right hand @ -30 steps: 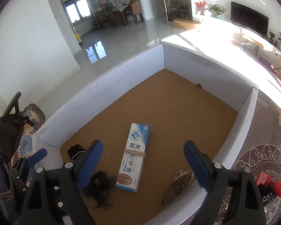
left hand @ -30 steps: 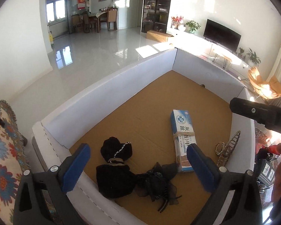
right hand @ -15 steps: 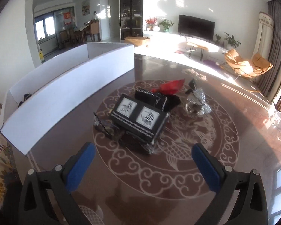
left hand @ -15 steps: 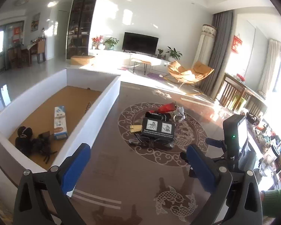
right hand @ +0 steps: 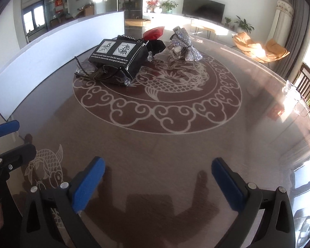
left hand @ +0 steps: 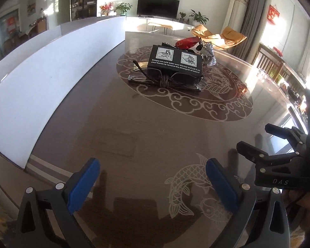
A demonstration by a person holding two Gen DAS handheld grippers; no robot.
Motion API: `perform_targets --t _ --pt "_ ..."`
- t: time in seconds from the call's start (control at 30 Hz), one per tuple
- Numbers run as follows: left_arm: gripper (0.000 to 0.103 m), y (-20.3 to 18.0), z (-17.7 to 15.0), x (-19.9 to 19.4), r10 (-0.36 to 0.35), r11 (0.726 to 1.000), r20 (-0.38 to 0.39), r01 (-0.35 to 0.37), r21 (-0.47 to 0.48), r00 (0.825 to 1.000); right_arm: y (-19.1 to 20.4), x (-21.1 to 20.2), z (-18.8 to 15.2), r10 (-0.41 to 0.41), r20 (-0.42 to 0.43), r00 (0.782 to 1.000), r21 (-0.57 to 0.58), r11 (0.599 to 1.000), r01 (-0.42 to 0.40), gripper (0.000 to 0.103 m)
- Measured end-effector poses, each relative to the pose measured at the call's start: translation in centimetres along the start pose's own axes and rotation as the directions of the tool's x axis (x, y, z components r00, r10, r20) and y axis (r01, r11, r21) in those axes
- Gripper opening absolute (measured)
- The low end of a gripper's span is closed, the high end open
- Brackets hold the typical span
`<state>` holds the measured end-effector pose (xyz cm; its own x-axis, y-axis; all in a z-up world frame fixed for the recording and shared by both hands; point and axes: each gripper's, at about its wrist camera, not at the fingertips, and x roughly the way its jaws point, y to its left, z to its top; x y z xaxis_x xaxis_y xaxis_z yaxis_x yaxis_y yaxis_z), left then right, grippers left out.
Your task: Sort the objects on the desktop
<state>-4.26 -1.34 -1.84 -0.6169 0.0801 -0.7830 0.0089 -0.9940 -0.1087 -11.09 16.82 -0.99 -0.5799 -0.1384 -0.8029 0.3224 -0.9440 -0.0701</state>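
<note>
Left gripper (left hand: pixel 153 177) and right gripper (right hand: pixel 158 175) gaped wide (both empty), black box (right hand: pixel 118 56) far across table (right hand: pixel 175 144), white bin wall (left hand: pixel 51 72) at left.

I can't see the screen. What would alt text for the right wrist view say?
A pile of small items sits mid-table on a brown patterned tabletop: a black box with white printed instructions resting on eyeglasses, a red pouch and a glittery silver bow behind. The open right tool hovers empty in the foreground; a white-walled bin stands left.

On the desk (right hand: pixel 175 144), glasses (right hand: pixel 101 73) lie before the box (right hand: pixel 118 56); the bow (right hand: pixel 185 45) sits right of it, the tray wall (right hand: pixel 51 60) left.
</note>
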Motion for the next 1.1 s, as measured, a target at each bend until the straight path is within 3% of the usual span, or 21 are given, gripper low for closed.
perform_targets --t 0.33,0.53,1.1 --pt "0.103 1.0 -0.1 0.9 0.038 0.999 -0.006 -0.038 -0.012 0.999 -0.8 0.5 -0.2 0.035 -0.014 0.999 0.056 0.998 -0.034 0.103" --pt "0.103 -0.1 -0.4 1.3 0.101 0.994 -0.015 -0.1 0.051 0.995 -0.9 0.5 -0.2 0.035 -0.014 0.999 0.057 0.998 -0.034 0.103" --pt "0.103 0.0 -1.1 0.8 0.094 0.994 0.049 -0.097 0.044 0.994 -0.9 0.5 -0.2 0.035 -0.014 0.999 0.057 0.998 -0.034 0.103"
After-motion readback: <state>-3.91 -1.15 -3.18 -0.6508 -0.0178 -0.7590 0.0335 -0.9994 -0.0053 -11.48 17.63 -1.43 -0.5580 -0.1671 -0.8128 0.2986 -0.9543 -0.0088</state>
